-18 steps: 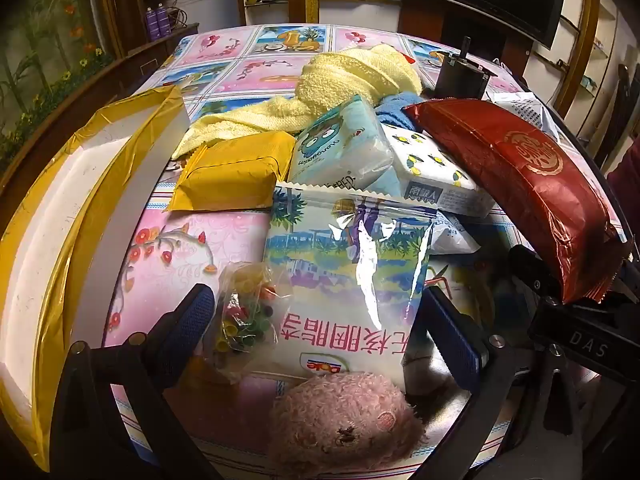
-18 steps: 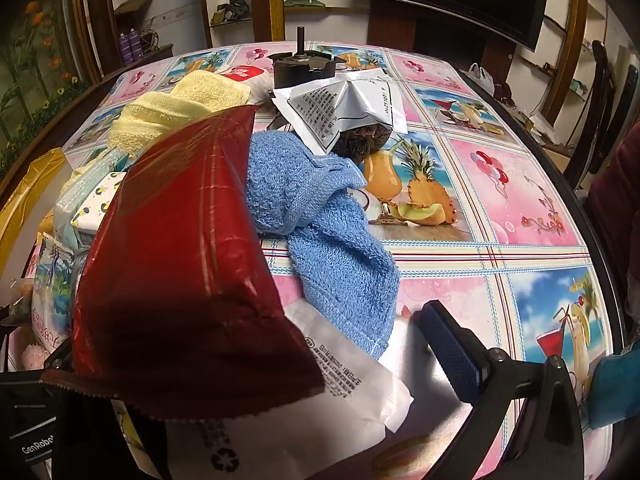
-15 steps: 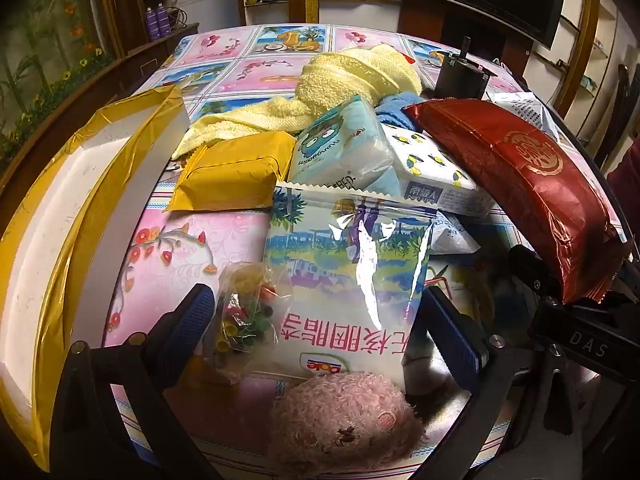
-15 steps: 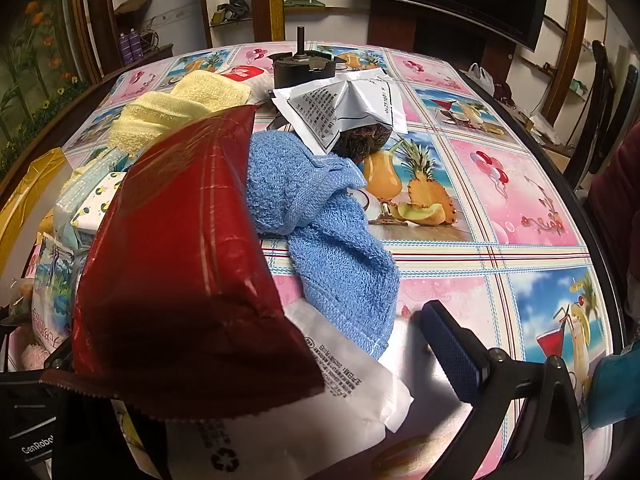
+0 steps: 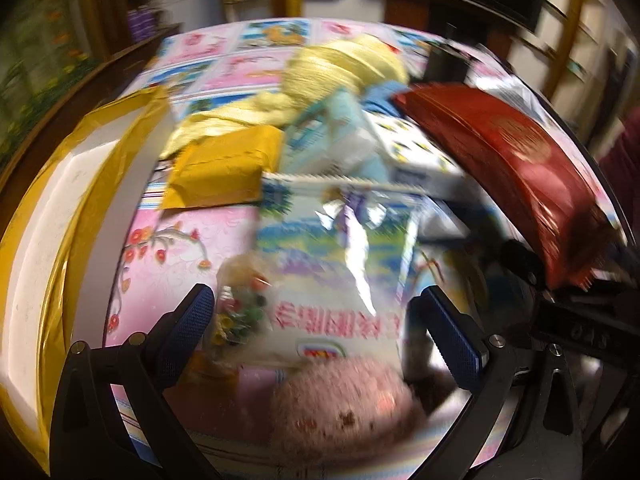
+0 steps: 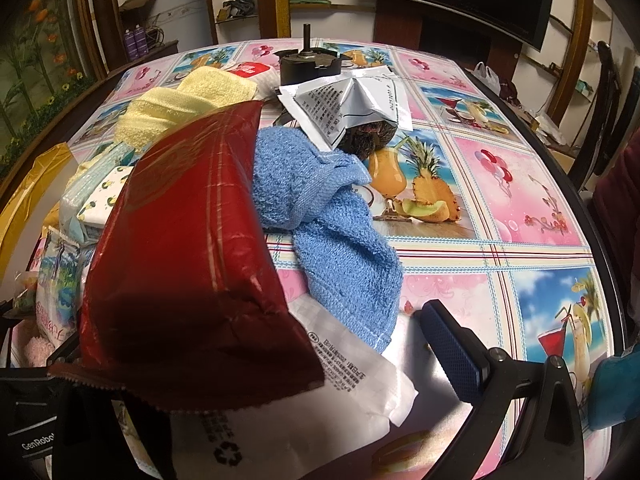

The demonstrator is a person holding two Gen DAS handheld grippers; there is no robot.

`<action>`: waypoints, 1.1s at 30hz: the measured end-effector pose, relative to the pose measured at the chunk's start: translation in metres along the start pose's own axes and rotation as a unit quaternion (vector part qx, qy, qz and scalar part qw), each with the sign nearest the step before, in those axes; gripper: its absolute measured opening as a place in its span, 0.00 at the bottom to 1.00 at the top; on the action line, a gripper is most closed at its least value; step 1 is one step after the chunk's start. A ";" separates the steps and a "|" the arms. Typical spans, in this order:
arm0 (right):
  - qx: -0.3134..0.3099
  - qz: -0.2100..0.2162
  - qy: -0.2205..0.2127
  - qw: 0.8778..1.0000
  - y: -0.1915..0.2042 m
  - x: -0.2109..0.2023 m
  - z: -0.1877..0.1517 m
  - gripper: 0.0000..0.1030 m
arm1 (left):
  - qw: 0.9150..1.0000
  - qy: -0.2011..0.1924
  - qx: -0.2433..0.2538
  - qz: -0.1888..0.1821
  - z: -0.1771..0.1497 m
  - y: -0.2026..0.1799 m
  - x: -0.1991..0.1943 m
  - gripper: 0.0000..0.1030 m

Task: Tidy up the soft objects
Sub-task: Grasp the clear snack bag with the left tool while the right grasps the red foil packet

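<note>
In the left wrist view my left gripper [image 5: 316, 328] is open, its blue pads either side of a pink fluffy toy [image 5: 340, 404] and a printed snack bag [image 5: 340, 256]. Behind lie a yellow packet [image 5: 224, 172], a yellow towel [image 5: 332, 76], tissue packs [image 5: 340, 136] and a red bag [image 5: 512, 160]. In the right wrist view my right gripper [image 6: 256, 340] is open; only its right finger [image 6: 452, 344] shows, the left hidden by the red bag [image 6: 188, 248]. A blue towel [image 6: 332, 216] and a white wrapper [image 6: 352, 368] lie between.
A gold-edged white box [image 5: 52, 248] stands at the table's left. A dark metal part [image 6: 308, 64] and a silver-white packet [image 6: 352, 104] sit at the back. The patterned tablecloth [image 6: 500, 200] is bare on the right. Chairs stand beyond the right edge.
The left wrist view has gone blurred, so the left gripper is moving slightly; objects keep their places. The right wrist view is unchanged.
</note>
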State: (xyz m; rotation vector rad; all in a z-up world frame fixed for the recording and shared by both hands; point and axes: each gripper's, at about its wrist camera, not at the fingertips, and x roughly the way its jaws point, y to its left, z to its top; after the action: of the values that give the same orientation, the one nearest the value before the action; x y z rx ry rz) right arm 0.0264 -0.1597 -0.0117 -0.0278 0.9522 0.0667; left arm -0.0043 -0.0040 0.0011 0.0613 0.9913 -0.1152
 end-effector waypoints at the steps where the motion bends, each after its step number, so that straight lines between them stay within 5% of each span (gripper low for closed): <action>1: -0.009 0.005 0.012 1.000 0.002 0.000 0.000 1.00 | 1.000 0.008 0.012 -0.010 -0.003 -0.001 -0.003 1.00; 8: -0.033 0.018 0.053 0.998 0.000 -0.009 -0.012 1.00 | 1.000 0.014 0.016 -0.009 -0.013 0.000 -0.011 1.00; 17: -0.022 0.012 0.025 0.999 0.005 -0.007 -0.009 1.00 | 1.000 0.015 0.012 -0.014 -0.012 -0.001 -0.011 1.00; 22: -0.039 0.020 0.045 0.998 0.009 -0.004 -0.003 1.00 | 0.998 0.007 -0.003 -0.056 -0.022 0.004 -0.029 0.98; 26: -0.048 0.025 0.060 0.997 0.007 -0.010 -0.010 0.99 | 0.995 -0.037 -0.018 -0.090 -0.023 0.018 -0.066 0.98; 33: -0.016 0.058 -0.003 0.998 -0.025 -0.056 -0.037 0.99 | 0.989 -0.063 -0.059 -0.118 -0.018 0.064 -0.105 0.98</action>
State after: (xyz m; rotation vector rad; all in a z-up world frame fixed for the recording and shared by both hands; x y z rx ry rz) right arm -0.0345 -0.1893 0.0117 -0.0025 0.9458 0.1899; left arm -0.0678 0.0682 0.0789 -0.1696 0.8749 -0.2733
